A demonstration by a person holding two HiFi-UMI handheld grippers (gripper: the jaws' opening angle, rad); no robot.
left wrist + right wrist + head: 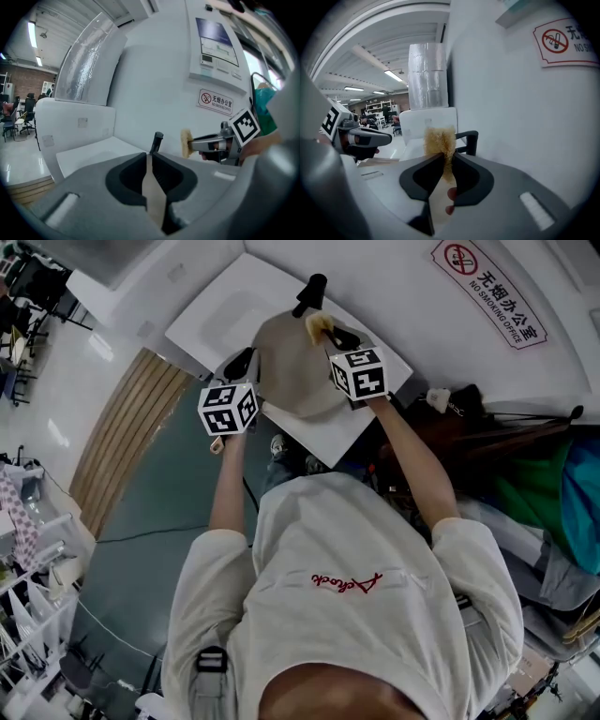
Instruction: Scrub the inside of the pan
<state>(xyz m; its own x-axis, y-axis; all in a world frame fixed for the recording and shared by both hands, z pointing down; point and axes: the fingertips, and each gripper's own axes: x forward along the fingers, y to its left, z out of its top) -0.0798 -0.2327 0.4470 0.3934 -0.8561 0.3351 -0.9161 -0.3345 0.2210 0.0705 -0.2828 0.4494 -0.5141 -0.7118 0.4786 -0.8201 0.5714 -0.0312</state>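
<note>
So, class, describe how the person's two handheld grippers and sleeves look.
Both the left gripper and the right gripper have smooth grey bodies with black-padded tongs. Each carries a white cube printed with black square markers. The person wears a loose off-white short-sleeved T-shirt with small red script.

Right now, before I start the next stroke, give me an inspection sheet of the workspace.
Surface: white table.
Job's things: pan at the table's near edge, black handle pointing away; yellow scrubber over its inside.
Clutter: nothing seen on the table.
Grippers: left gripper shut on the pan's rim; right gripper shut on the scrubber.
Cables: thin cable on the floor.
Surroundings: no-smoking sign on the wall; teal fabric at right.
</note>
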